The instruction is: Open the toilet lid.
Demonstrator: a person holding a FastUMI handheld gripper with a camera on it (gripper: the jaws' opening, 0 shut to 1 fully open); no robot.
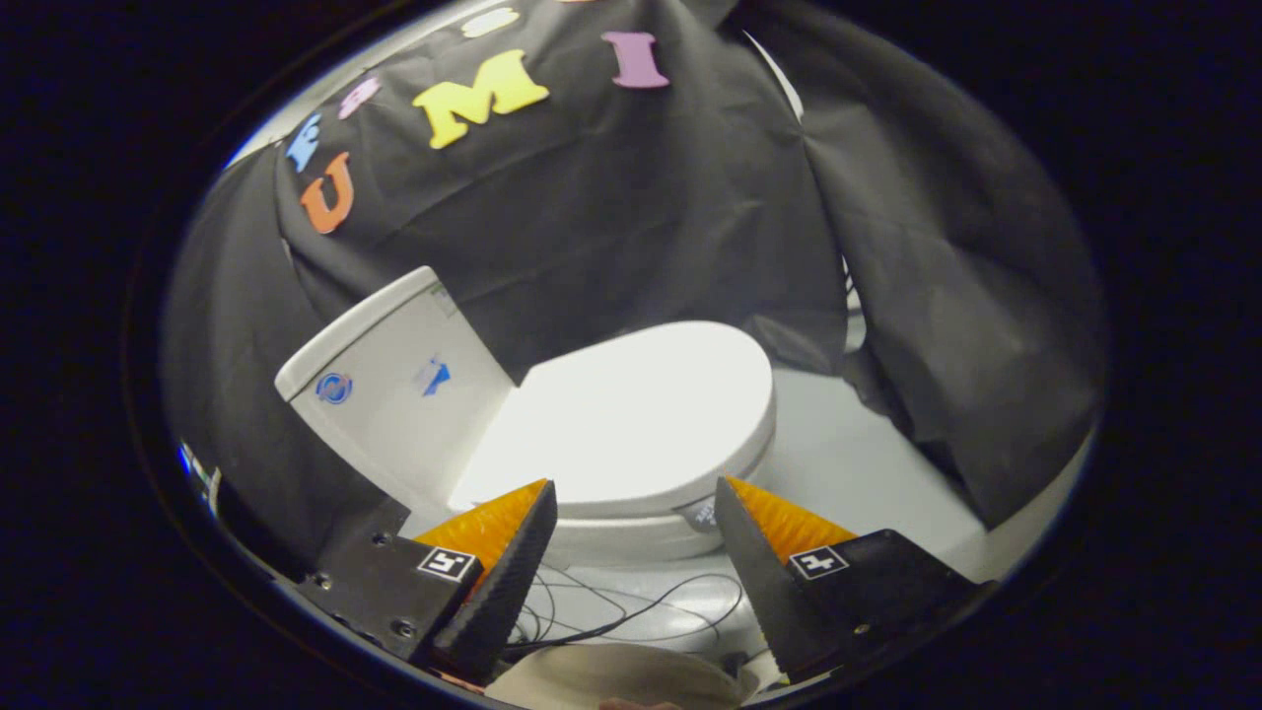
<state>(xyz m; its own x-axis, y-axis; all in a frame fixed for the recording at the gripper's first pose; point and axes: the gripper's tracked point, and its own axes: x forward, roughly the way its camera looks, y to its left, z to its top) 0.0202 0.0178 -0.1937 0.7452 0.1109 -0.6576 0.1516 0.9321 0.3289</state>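
A white toilet stands ahead of me with its lid lying flat and closed over the seat. The tank rises to the left of the lid, against the black cloth. My gripper is open, its two fingers spread wide, and the near rim of the lid shows just beyond the gap between the fingertips. Nothing is held between them. The bowl's front shows under the lid rim.
Thin dark cables lie on the pale floor below the bowl, between the fingers. Black cloth hangs close behind the toilet and to its right. Pale floor stretches to the right of the bowl.
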